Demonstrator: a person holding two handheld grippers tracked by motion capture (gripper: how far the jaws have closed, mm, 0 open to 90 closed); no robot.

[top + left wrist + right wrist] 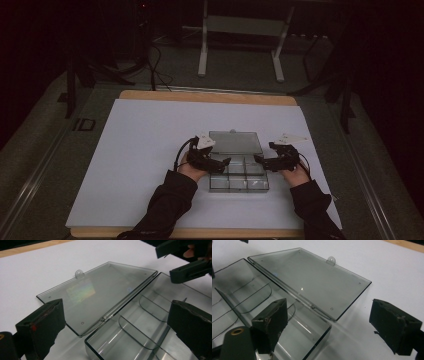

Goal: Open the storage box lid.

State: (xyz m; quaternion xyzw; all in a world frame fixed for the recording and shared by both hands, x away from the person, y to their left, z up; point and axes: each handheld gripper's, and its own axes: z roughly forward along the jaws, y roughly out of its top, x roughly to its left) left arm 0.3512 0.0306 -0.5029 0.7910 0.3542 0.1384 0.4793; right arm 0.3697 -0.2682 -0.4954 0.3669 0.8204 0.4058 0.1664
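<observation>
A dim room fills the upper frame of the high view, with a white metal stand [242, 37] at top centre. Below it, my white table sheet [145, 150] covers a wooden board [200, 96]. At lower centre lies the clear plastic compartment box [239, 175], its lid [235, 142] flung open flat behind it, every compartment bare. The box is smoky-clear, with curved dividers [135, 332] and a small hanging tab [79, 273]. My left gripper [226, 163] and right gripper [258, 160] sit at its two ends, both spread wide, gripping nothing.

Clear compartment box [140, 340], lid [100, 293] flat open, jaws apart, seemingly empty-handed.
</observation>
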